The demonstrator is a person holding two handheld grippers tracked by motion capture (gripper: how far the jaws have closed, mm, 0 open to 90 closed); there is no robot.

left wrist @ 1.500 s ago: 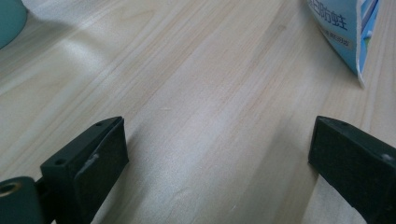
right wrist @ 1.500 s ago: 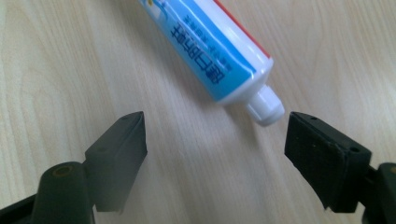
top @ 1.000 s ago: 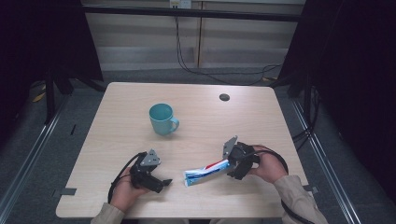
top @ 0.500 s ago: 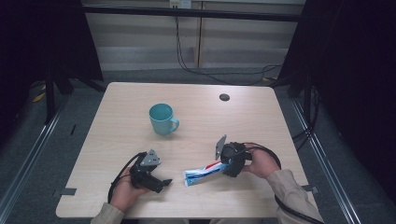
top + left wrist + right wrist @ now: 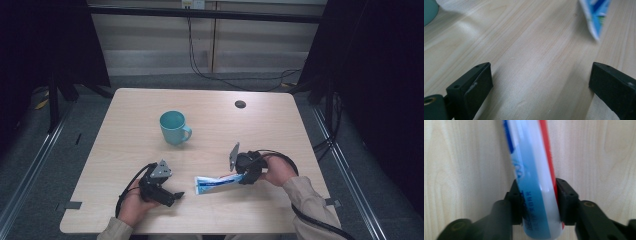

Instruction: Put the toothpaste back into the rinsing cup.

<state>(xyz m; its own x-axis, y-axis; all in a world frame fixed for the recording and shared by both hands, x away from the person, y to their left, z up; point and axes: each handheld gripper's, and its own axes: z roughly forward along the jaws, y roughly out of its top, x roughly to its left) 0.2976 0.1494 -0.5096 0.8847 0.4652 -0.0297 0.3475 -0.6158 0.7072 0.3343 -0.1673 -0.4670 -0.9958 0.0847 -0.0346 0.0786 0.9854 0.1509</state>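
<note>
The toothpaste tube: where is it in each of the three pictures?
High view: the tube lies low, right of centre, its right end in the right gripper.
Left gripper view: its flat end is at the top right.
Right gripper view: it runs up the middle, clamped between the jaws.
Shared landmark: the wooden table.

A light wooden desk [image 5: 130,125] with few things on it

A teal mug [image 5: 173,128] stands near the middle, handle to the right. A blue-white toothpaste tube [image 5: 217,183] lies near the front edge. A dark round hole [image 5: 240,104] is near the back.
</note>
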